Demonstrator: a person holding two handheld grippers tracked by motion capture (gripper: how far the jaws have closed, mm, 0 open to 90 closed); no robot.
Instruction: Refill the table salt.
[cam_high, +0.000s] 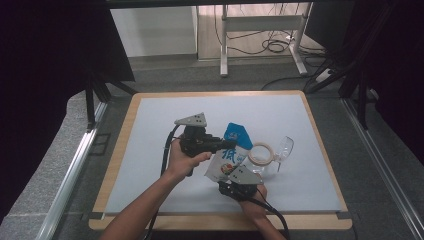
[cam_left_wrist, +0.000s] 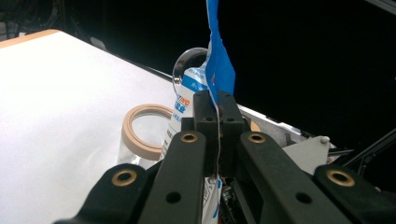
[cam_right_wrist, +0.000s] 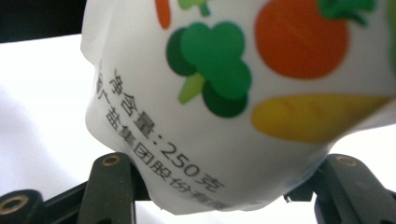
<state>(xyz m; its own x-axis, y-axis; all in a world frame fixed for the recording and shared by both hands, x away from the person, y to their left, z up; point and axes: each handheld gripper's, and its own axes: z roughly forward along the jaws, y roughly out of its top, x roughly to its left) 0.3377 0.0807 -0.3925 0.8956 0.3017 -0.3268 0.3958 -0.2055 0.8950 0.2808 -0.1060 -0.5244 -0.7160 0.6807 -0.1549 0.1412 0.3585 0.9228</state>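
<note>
Both claws (cam_high: 227, 145) (cam_high: 235, 179) grip the bag (cam_high: 226, 162); tape ring (cam_high: 261, 153) and glass (cam_high: 284, 148) lie just beside

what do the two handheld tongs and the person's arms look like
Both tongs are black. The left tongs and right tongs each carry a grey three-cornered plate on top and trail a black cable toward the person. Up close, the jaw arms are matte black links with brass-coloured rivets and small holes. The forearms are bare, with no sleeves in view.
</note>
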